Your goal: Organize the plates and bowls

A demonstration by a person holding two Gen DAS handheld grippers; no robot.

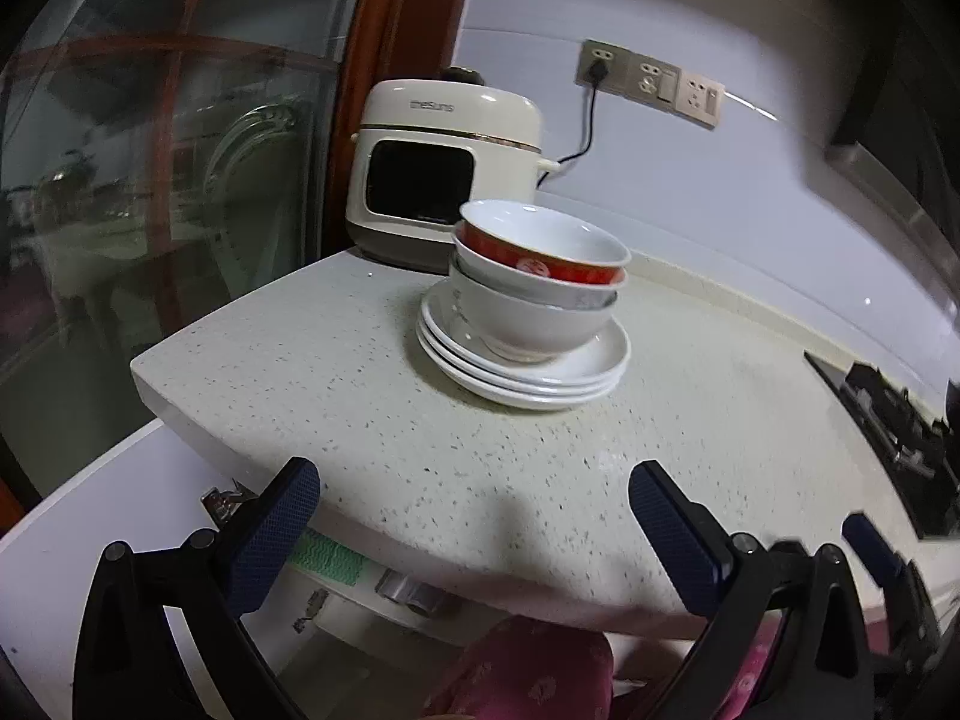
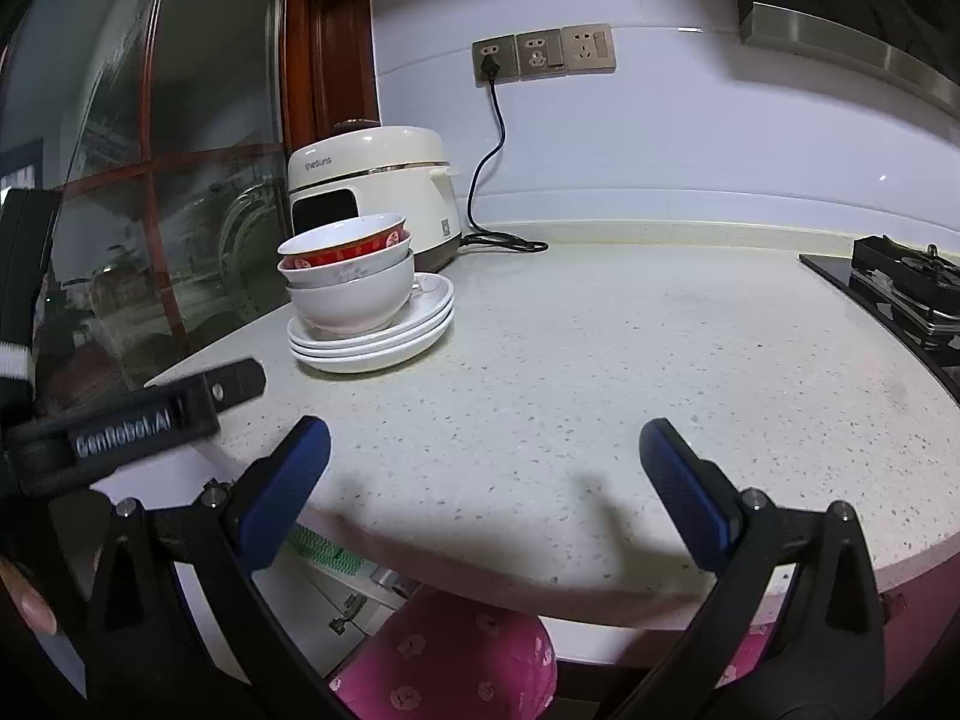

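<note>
Three white plates (image 1: 540, 375) are stacked on the speckled counter (image 1: 360, 396). Nested bowls stand on them: a large white bowl (image 1: 528, 312) at the bottom and a red-banded bowl (image 1: 540, 246) on top. The same stack shows in the right wrist view, plates (image 2: 372, 342) under bowls (image 2: 354, 288). My left gripper (image 1: 474, 498) is open and empty, near the counter's front edge, well short of the stack. My right gripper (image 2: 486, 456) is open and empty over the counter's front. The left gripper's body (image 2: 150, 414) shows at the left of the right wrist view.
A cream rice cooker (image 1: 444, 174) stands behind the stack, plugged into wall sockets (image 1: 648, 81). A gas stove (image 2: 906, 288) is at the right. A glass door with a wooden frame (image 1: 180, 180) lies left. Pink-clothed legs (image 2: 450, 660) are below the counter edge.
</note>
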